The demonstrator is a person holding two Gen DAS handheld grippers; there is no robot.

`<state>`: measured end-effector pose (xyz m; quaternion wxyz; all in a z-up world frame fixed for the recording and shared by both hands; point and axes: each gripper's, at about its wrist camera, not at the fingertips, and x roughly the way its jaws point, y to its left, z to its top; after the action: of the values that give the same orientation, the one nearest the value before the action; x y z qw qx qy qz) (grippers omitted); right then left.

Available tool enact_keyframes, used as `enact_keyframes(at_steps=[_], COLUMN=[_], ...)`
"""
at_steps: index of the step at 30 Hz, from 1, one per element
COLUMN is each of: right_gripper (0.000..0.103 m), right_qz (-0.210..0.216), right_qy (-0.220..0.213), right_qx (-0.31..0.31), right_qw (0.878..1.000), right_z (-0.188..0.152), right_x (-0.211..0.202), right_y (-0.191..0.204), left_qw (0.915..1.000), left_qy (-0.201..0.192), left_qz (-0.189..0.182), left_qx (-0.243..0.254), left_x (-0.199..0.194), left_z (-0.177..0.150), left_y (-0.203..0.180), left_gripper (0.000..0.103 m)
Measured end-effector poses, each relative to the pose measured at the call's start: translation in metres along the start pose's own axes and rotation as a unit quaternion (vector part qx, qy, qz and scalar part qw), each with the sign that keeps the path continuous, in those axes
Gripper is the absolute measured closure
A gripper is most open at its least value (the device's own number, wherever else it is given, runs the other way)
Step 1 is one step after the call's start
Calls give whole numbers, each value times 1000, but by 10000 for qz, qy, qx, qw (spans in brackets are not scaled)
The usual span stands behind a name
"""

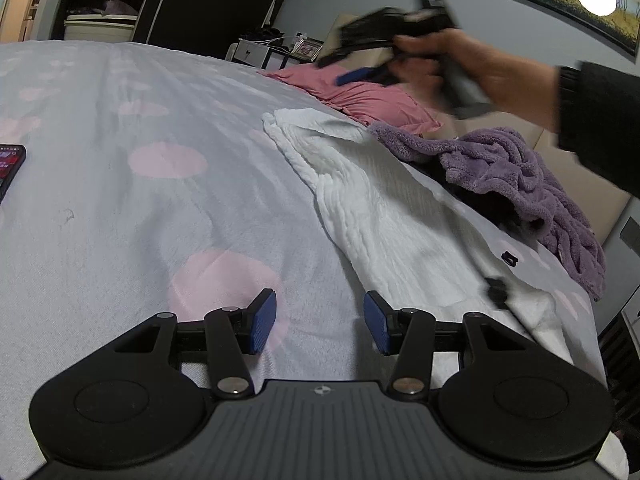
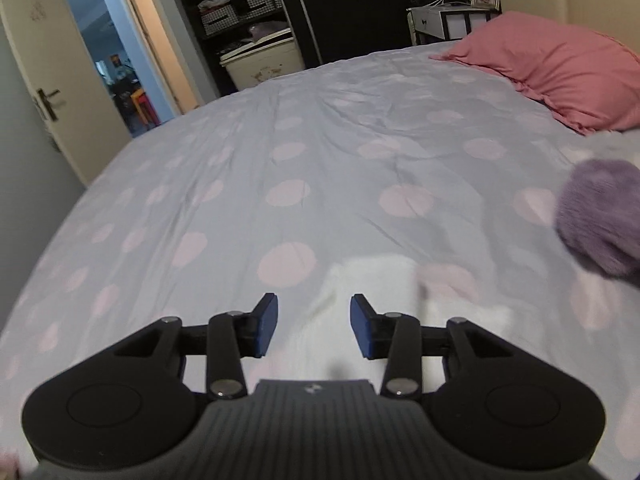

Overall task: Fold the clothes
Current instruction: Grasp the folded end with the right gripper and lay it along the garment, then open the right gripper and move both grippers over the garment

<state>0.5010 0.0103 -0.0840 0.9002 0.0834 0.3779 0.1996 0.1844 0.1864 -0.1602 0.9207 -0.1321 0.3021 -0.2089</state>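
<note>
Reach stage — left tongs [image 1: 320, 326] and right tongs [image 2: 314, 326] both wide, empty; next, pinch the white garment [image 1: 384, 208] at two o'clock.

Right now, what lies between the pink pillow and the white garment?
Only bare polka-dot bedsheet separates the pink pillow from the white garment, in the left wrist view.

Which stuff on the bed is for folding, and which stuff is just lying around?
For folding:
- white garment, spread on the bed
- fuzzy purple garment, bunched up beside it
- left claw and right claw, both open and empty

Just lying around:
- pink pillow
- phone at the bed's edge
- bedside table
</note>
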Motion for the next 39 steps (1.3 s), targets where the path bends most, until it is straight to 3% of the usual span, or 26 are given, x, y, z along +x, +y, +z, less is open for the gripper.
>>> enact_keyframes(at_steps=[3, 6, 10, 14, 19, 25, 28, 31, 36, 39], right_gripper=[58, 50, 49, 49, 49, 47, 37, 37, 37, 36], right_qz=[195, 290, 174, 499, 1000, 1251, 1247, 1208, 1034, 887], right_qy=[-55, -95, 289, 654, 1147, 1389, 1426, 1528, 1579, 1636], right_qx=[201, 460, 663, 353, 71, -497, -537, -396, 115, 462], right_qw=[9996, 9985, 9972, 9960, 9883, 9811, 9804, 9801, 9820, 9814], right_z=[-14, -46, -101, -158, -213, -237, -247, -256, -266, -268], right_x=[-59, -114, -150, -172, -202, -257, -283, -295, -287, -271], right_y=[-29, -65, -103, -106, -100, -65, -53, -50, -61, -71], left_qw=[10000, 9996, 9978, 9931, 9862, 9817, 9832, 9833, 9772, 9735], left_qy=[24, 78, 359, 919, 1352, 1754, 1728, 1725, 2053, 2235], left_qz=[50, 169, 430, 619, 723, 697, 586, 576, 498, 490], left_qx=[57, 190, 358, 380, 627, 244, 63, 43, 191, -3], left_x=[0, 0, -8, -37, -90, -132, -143, -130, -91, -74], left_z=[0, 2, 11, 15, 12, 14, 17, 24, 35, 39], left_y=[-2, -8, -22, -43, -82, -113, -122, -124, -113, -102], left_gripper=[57, 57, 55, 52, 46, 45, 42, 40, 41, 40])
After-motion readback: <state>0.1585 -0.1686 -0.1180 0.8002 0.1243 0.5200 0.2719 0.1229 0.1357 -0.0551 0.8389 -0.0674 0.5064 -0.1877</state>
